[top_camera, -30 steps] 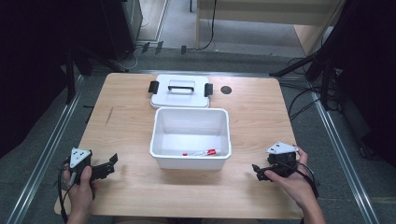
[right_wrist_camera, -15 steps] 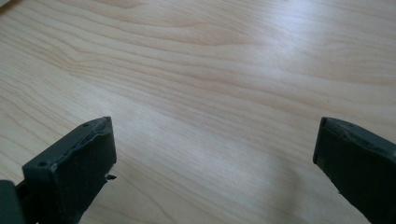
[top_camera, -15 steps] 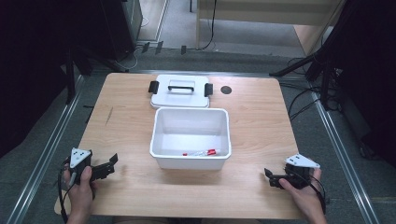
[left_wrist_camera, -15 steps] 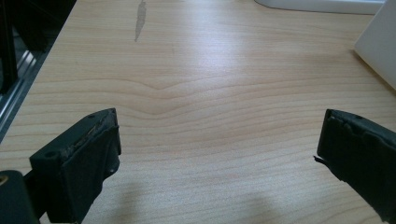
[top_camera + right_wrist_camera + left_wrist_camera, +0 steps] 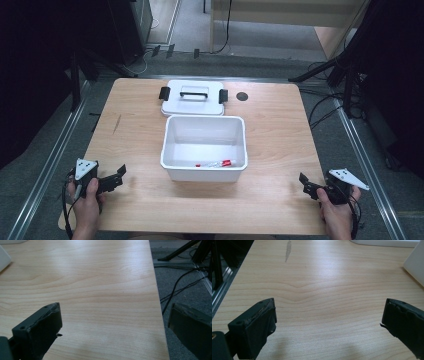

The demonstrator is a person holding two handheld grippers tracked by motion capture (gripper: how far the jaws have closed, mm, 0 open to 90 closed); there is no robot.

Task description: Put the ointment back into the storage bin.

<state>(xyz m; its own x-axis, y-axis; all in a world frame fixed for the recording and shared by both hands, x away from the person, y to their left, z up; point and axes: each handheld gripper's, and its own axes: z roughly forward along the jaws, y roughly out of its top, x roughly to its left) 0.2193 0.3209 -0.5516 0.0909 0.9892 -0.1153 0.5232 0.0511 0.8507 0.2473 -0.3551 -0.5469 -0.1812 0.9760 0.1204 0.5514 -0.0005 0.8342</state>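
Observation:
A white open bin (image 5: 172, 150) stands at the middle of the wooden table (image 5: 280, 135). On its floor lies a small red and white pen-like item (image 5: 216, 163). The bin's white lid (image 5: 192, 97), with black clips and a handle, lies flat just behind it. My left gripper (image 5: 119, 176) rests near the table's front left corner, open and empty, pointing toward the bin. In the left gripper view its jaws stand wide apart over bare wood (image 5: 329, 320). My right gripper (image 5: 305, 185) sits at the front right corner, open and empty (image 5: 115, 325), one jaw past the table's edge.
A small black round mark (image 5: 242, 96) sits to the right of the lid. The bin's corner (image 5: 415, 267) shows at the right of the left gripper view. Cables (image 5: 180, 287) lie on the grey floor beyond the table's right edge. Metal rails (image 5: 45, 165) flank the table.
My right gripper has moved to the right and back toward the table's front right corner. The left gripper, bin and lid have stayed where they were.

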